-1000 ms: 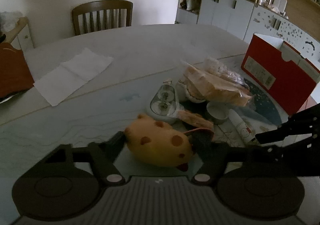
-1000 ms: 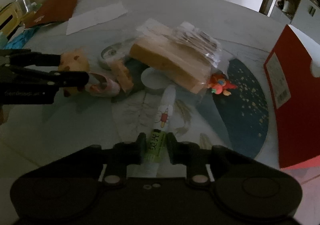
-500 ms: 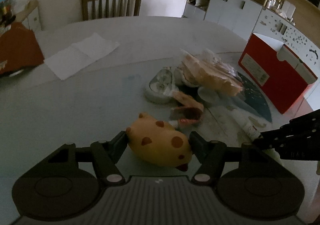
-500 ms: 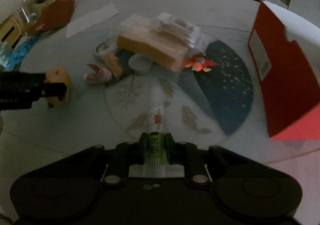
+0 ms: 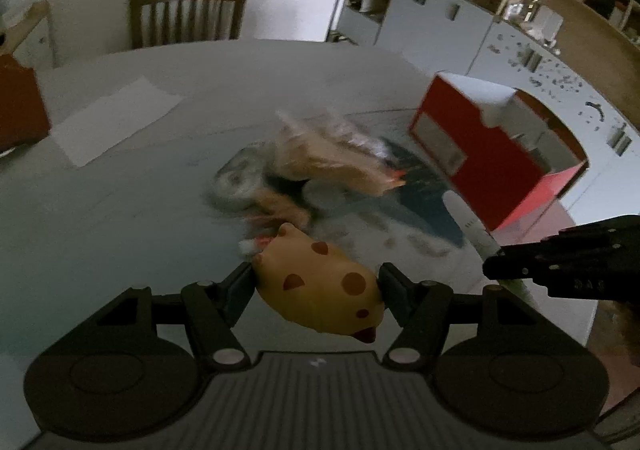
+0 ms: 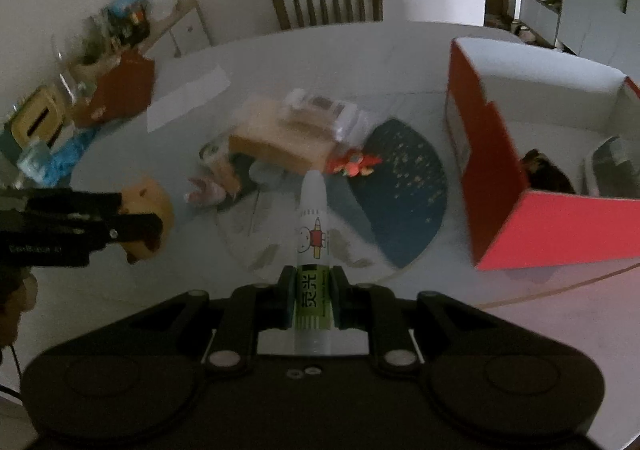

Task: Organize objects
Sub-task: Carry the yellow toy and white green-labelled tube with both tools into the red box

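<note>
Yellow and rubbery-looking, the spotted toy sits crosswise between the pads of the left gripper, which are closed on its flanks and carry it clear of the table. It looks light and a little squashy, so a grip across the fat middle, as here, should hold without much squeeze (the tapered snout end would likely slip out). The right gripper, jaws nearly together, pinches a white glue tube by its green-labelled lower end, nozzle pointing forward over the table. That tube seems stiff, smooth and light; held so near one end it may swing, so a hold nearer the middle would be steadier. Just right of it stands the open red box, a likely destination, with a few things already inside.
</note>
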